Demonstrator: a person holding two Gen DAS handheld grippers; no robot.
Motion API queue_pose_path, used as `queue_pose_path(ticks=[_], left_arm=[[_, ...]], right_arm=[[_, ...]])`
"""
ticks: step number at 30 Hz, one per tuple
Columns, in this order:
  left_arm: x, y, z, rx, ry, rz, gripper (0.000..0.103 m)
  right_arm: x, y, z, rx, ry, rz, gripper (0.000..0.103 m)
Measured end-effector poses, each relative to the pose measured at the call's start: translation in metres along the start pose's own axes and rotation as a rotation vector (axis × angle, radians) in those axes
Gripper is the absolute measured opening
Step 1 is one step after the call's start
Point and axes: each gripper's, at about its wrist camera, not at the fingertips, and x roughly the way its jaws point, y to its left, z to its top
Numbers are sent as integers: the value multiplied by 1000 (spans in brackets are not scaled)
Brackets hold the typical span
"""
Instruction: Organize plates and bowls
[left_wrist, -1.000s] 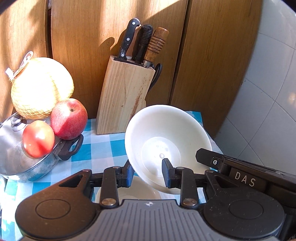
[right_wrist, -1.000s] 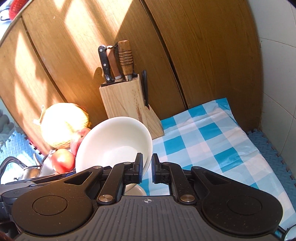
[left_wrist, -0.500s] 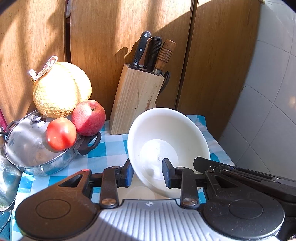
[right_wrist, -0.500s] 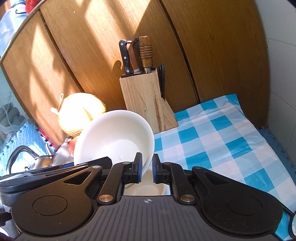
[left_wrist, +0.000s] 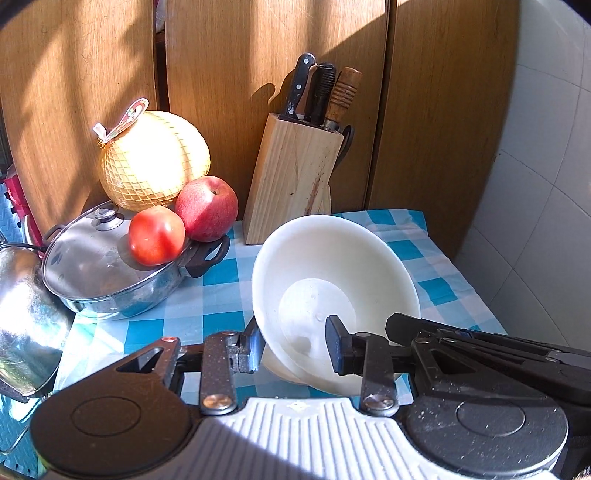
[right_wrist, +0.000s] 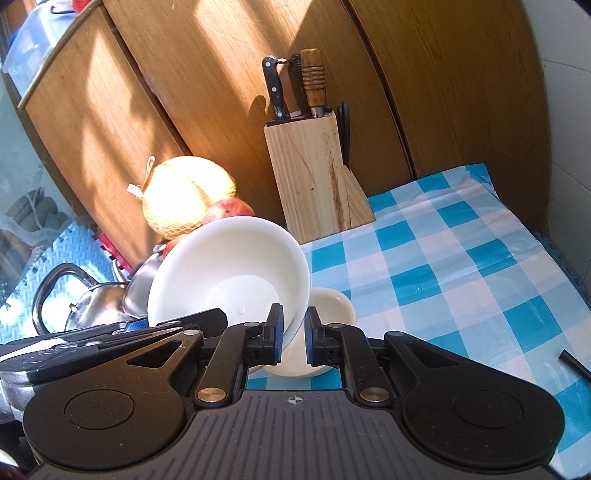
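A white bowl (left_wrist: 332, 266) hangs tilted above the blue checked cloth (right_wrist: 443, 266), its opening facing both cameras. My right gripper (right_wrist: 294, 332) is shut on the near rim of this bowl (right_wrist: 229, 269). My left gripper (left_wrist: 293, 347) is open and straddles the bowl's lower left rim, one finger outside the wall and one inside, with a wide gap. A smaller cream bowl (right_wrist: 332, 306) sits on the cloth just under the tilted bowl, partly hidden by it. In the left wrist view the right gripper's body (left_wrist: 480, 350) reaches in from the right.
A wooden knife block (left_wrist: 295, 177) stands against the cabinet doors. Left of it are a netted melon (left_wrist: 155, 158), an apple (left_wrist: 207, 208) and a tomato (left_wrist: 157, 236) resting on a lidded steel pot (left_wrist: 99, 266). A kettle (right_wrist: 85, 306) stands far left. A tiled wall bounds the right.
Both grippers have drawn back and upward from the knife block, carrying the tilted white bowl along. The pot and kettle have come further into view. Neither gripper's finger gap has changed.
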Motion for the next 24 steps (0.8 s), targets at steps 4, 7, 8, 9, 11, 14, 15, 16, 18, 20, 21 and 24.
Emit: queue_pose_path(ticks=[4, 7, 8, 9, 11, 14, 15, 16, 18, 20, 21, 24], left_arm=[[9, 3, -5, -12, 3, -40, 28], [21, 4, -5, 5, 20, -55, 28], [26, 4, -5, 9, 23, -54, 28], [30, 5, -5, 7, 26, -56, 28], [41, 10, -5, -6, 45, -67, 28], [54, 15, -4, -2, 71, -67, 28], [57, 16, -4, -2, 76, -66, 28], [61, 18, -4, -3, 83, -66, 28], [67, 19, -2, -1, 93, -64, 28], [73, 20, -1, -2, 104, -61, 28], [76, 21, -1, -4, 109, -59, 28], [83, 19, 0, 3, 121, -44, 27]], right_arm=[[2, 0, -2, -5, 2, -33, 16], [10, -2, -1, 5, 11, -59, 16], [15, -2, 0, 5, 17, -67, 16], [20, -2, 0, 2, 20, -77, 16], [28, -3, 0, -3, 30, -90, 16], [42, -3, -1, -9, 61, -97, 16], [44, -3, -1, -11, 65, -98, 16], [48, -3, -1, -13, 70, -100, 16], [55, -4, 1, -12, 79, -104, 16], [60, -4, 1, -8, 88, -107, 16], [63, -5, 2, -8, 92, -112, 16], [72, -5, 3, -12, 104, -124, 16]])
